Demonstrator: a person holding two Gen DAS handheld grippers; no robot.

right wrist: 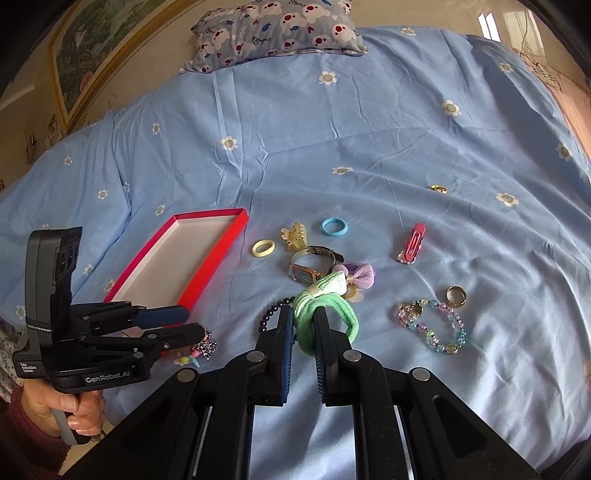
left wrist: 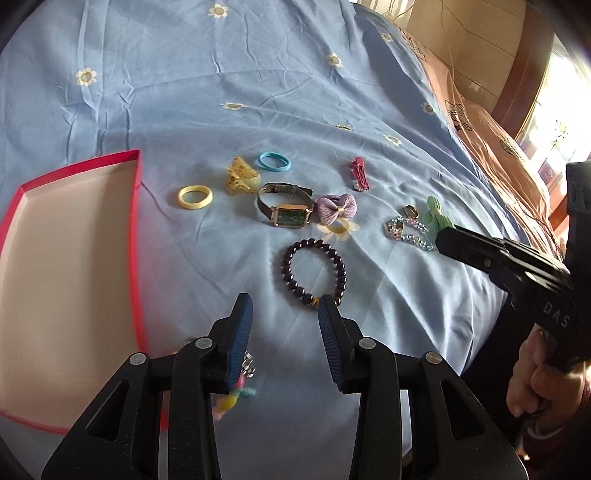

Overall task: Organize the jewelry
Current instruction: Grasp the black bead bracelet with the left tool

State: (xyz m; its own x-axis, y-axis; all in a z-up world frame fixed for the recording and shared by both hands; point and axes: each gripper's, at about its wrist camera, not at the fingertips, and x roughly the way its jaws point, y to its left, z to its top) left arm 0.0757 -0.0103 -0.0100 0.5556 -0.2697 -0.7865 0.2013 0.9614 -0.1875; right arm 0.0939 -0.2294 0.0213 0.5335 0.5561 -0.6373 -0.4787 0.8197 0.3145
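Looking along the left gripper [left wrist: 285,314], its fingers stand spread with nothing between them; the dark bead bracelet [left wrist: 314,273] lies just ahead of the right fingertip, and the red tray [left wrist: 138,206] sits off to the left. Only this view hides the green hair tie [left wrist: 437,216] behind the other tool's tip. The right wrist view shows the right gripper [right wrist: 303,325] clenched on the green hair tie [right wrist: 325,314], lifted above the sheet, with the watch [right wrist: 310,271] just beyond the fingertips and the pastel bead bracelet [right wrist: 432,326] to their right. Everything rests on a blue flowered sheet [right wrist: 369,129]; a patterned pillow [right wrist: 277,29] lies far ahead.
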